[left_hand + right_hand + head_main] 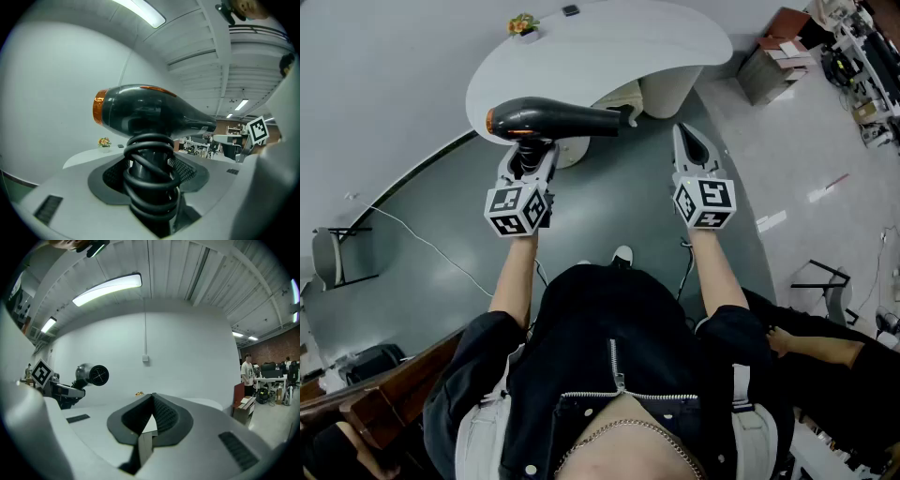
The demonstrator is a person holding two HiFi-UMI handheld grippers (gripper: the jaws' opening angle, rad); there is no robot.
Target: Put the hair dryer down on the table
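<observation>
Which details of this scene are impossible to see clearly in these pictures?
- Left gripper view: the coiled cord hides how the handle of the hair dryer is gripped.
- Head view: the small dark thing on the table is too small to identify.
- Right gripper view: the body of the right tool hides most of the table top.

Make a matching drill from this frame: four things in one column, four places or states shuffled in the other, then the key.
Things
1. black hair dryer with an orange rear ring
2. left gripper
3. right gripper
4. small pot of flowers

Places or states
A. shut, nothing in it
B. standing near the far edge of the white curved table
C. held in the air, cord coiled round its handle
D. shut on a cord-wrapped handle

Pairs: 1-C, 2-D, 3-A, 4-B
</observation>
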